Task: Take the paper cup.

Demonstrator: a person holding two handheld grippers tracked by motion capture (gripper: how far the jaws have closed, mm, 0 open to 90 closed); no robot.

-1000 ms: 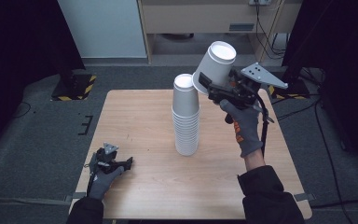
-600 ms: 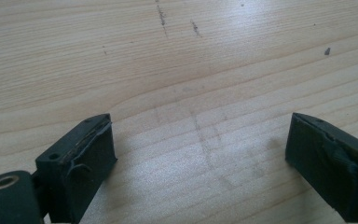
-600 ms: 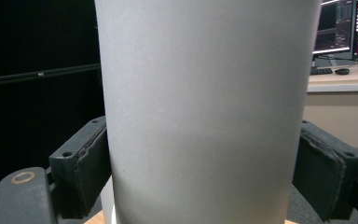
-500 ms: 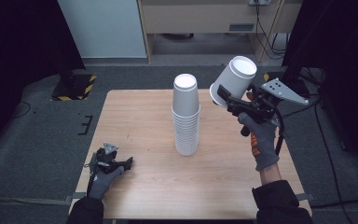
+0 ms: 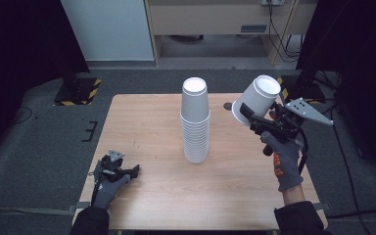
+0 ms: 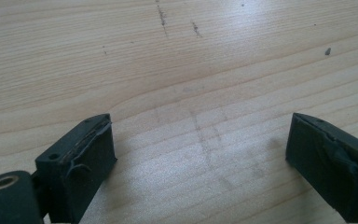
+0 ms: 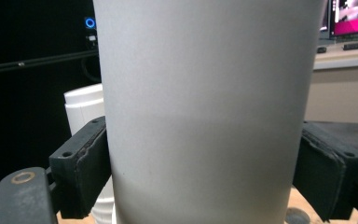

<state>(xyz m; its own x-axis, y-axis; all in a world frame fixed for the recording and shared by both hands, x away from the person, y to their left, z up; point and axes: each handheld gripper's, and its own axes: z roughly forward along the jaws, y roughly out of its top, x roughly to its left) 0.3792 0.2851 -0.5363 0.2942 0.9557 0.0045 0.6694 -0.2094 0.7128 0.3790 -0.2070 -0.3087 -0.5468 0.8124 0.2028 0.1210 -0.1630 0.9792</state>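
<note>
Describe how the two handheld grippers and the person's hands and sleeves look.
Both grippers are black, each topped by a grey three-cornered plate. The right gripper trails a black cable; the left gripper is smaller in the high view. Their jaws are blocky black pads with worn, peeling edges, and a brass-ringed hole sits beside one jaw. Both hands wear grey gloves, the right hand with orange markings, the left hand plain. Sleeves are dark.

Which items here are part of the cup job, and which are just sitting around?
In the job:
- white paper cup, clamped by the right gripper
- stack of upside-down white cups on the wooden table

Just there:
- left gripper, open, low at the table's near left corner
- cabinet behind the table
</note>
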